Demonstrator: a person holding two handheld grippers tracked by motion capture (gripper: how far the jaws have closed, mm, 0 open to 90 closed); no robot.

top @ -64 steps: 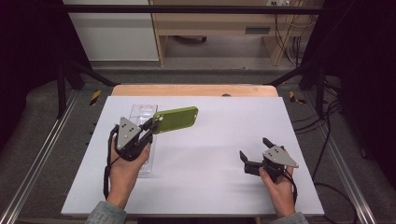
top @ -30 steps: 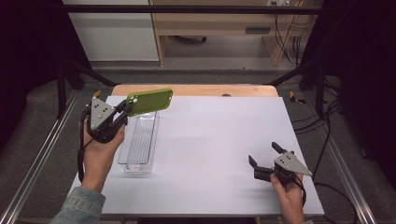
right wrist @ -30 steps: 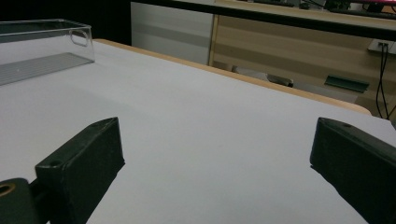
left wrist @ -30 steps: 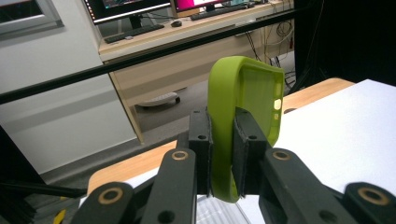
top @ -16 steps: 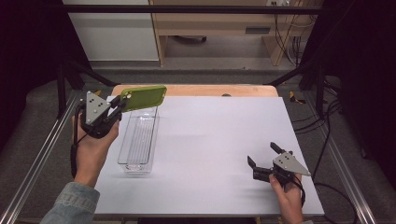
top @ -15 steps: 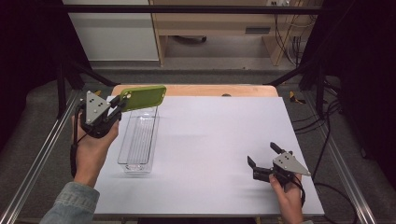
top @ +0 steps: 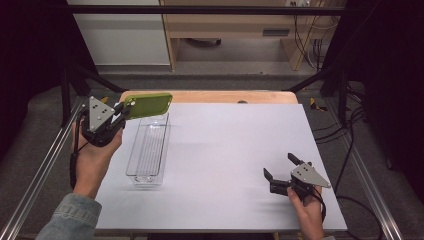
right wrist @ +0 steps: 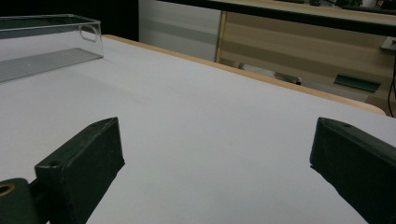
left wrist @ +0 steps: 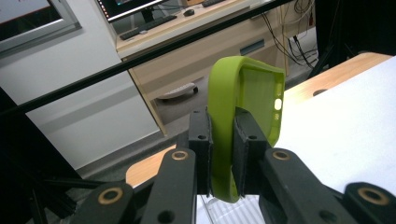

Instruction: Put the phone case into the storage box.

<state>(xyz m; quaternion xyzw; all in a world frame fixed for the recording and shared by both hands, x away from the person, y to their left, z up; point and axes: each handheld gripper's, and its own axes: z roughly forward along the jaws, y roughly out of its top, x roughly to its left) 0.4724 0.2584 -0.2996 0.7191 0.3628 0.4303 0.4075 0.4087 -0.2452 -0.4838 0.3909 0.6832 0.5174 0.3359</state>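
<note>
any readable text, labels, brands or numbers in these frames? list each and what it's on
None can be read.
Green phone case in the left gripper: no print visible.
Clear bin: no label visible.
Right gripper: no marking legible.
Monitor behind the table: lit content too blurred to read.

Lid (top: 147, 105) above bin's (top: 148, 150) far end
</note>
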